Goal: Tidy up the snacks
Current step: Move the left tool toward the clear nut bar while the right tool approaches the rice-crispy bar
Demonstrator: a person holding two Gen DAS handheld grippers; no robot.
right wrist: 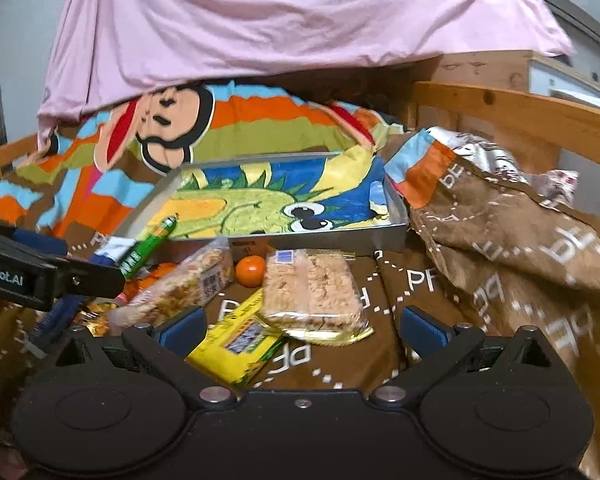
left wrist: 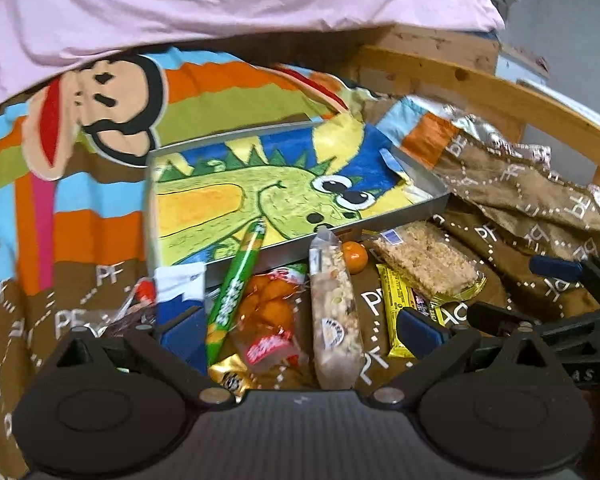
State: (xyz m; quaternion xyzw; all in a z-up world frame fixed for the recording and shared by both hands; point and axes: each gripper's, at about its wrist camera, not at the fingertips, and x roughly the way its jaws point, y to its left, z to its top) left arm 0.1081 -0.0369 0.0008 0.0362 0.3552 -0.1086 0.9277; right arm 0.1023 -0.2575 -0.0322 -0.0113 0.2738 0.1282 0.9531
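Observation:
A metal tray (left wrist: 384, 222) lined with a dinosaur picture lies on the bed, empty apart from the tip of a green candy stick (left wrist: 236, 292) leaning over its front wall. In front of it lie a bag of orange candies (left wrist: 268, 312), a clear-wrapped nut bar (left wrist: 334, 312), a small orange (left wrist: 354, 258), a rice bar (left wrist: 428, 264) and a yellow bar (left wrist: 396, 312). My left gripper (left wrist: 300, 332) stands open over the stick, candies and nut bar. My right gripper (right wrist: 303, 330) stands open over the yellow bar (right wrist: 236, 340) and rice bar (right wrist: 312, 292).
A brown and striped monkey blanket (left wrist: 112, 112) covers the bed and bunches up high at the right (right wrist: 520, 248). A pink sheet (right wrist: 280, 20) hangs behind the tray. A wooden rail (right wrist: 520, 108) runs along the right. A blue-white packet (left wrist: 180, 284) and a gold wrapper (left wrist: 230, 376) lie at the left.

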